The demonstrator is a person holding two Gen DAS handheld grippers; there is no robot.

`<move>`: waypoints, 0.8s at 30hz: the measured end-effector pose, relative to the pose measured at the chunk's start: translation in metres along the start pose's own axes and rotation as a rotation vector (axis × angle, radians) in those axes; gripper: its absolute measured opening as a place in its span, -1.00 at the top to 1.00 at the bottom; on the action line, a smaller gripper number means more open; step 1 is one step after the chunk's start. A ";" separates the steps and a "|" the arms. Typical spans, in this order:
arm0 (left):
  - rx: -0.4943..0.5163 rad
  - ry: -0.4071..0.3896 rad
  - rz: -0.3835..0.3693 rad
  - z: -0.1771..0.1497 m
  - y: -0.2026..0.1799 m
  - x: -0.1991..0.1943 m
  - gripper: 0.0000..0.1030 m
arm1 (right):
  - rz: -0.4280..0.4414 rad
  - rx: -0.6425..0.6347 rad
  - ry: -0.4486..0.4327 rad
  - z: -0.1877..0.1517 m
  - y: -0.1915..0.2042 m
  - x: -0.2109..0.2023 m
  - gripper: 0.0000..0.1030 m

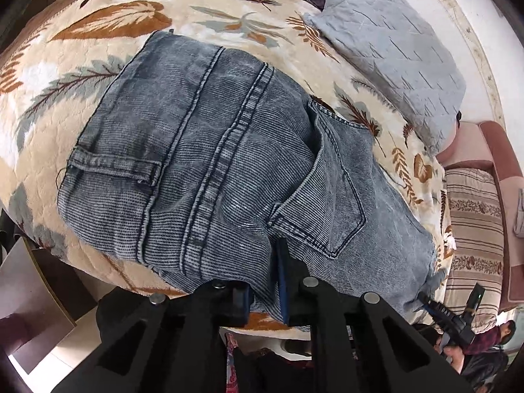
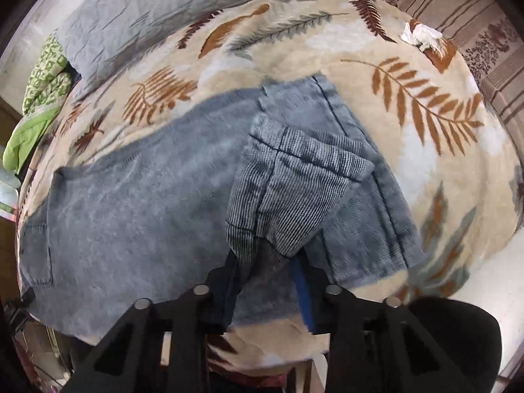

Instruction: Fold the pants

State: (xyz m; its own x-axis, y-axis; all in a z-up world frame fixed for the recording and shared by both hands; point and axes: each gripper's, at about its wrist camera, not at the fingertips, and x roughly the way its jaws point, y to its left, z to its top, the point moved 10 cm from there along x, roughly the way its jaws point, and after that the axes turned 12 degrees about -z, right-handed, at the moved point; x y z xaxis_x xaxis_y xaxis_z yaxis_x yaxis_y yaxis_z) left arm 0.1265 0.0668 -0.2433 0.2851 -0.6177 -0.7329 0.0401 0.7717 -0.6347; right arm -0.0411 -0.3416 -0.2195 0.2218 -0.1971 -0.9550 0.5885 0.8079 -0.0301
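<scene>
We have the jeans [image 1: 229,150] spread across the leaf-print blanket [image 1: 108,19] on the bed, lying straight ahead of both grippers and running from one to the other. Our left gripper [image 1: 267,281] has its jaws nearly pressed together on the near edge of the denim beside the back pocket [image 1: 324,196], so we judge it to be pinching the cloth. Our right gripper [image 2: 267,281] is narrowed around a bunched fold of leg fabric [image 2: 288,190] that rises between its jaws; it looks gripped, though the right wrist view is blurred.

We see several risks here. The right pinch may hold only the top layer of that bunch, so lifting could peel one layer away and leave the rest behind, spoiling the fold. The left grip sits at the very hem, and heavy denim could slip out under its own weight. If we carry the two ends unevenly, the crease skews. The plush blanket may also drag up with the jeans.
</scene>
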 end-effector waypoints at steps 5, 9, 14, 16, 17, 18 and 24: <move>0.003 0.001 -0.006 -0.004 0.004 0.002 0.74 | 0.122 0.099 0.052 -0.016 -0.023 -0.012 0.41; -0.002 0.008 0.002 -0.003 0.004 0.004 0.74 | 0.264 0.232 0.100 -0.005 -0.027 -0.014 0.18; -0.043 0.004 -0.027 -0.001 0.006 0.006 0.67 | 0.244 0.286 0.080 0.008 -0.025 -0.001 -0.25; -0.040 -0.005 -0.035 0.001 0.006 0.005 0.67 | 0.230 0.278 0.060 0.011 -0.024 0.004 -0.15; -0.033 -0.007 -0.034 0.001 0.007 0.004 0.68 | 0.201 0.265 0.049 0.012 -0.026 0.006 0.21; -0.021 -0.013 -0.029 0.001 0.006 0.004 0.71 | 0.175 0.251 0.039 0.013 -0.028 0.007 0.59; 0.030 -0.032 -0.027 0.006 -0.002 0.000 0.87 | 0.190 0.221 -0.044 0.013 -0.039 -0.009 0.74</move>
State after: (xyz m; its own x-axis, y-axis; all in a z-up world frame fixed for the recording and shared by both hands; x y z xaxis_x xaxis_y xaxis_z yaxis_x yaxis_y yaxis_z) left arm 0.1321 0.0662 -0.2405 0.3141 -0.6335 -0.7071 0.0765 0.7592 -0.6463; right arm -0.0558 -0.3785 -0.2055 0.3749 -0.0821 -0.9234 0.6874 0.6929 0.2175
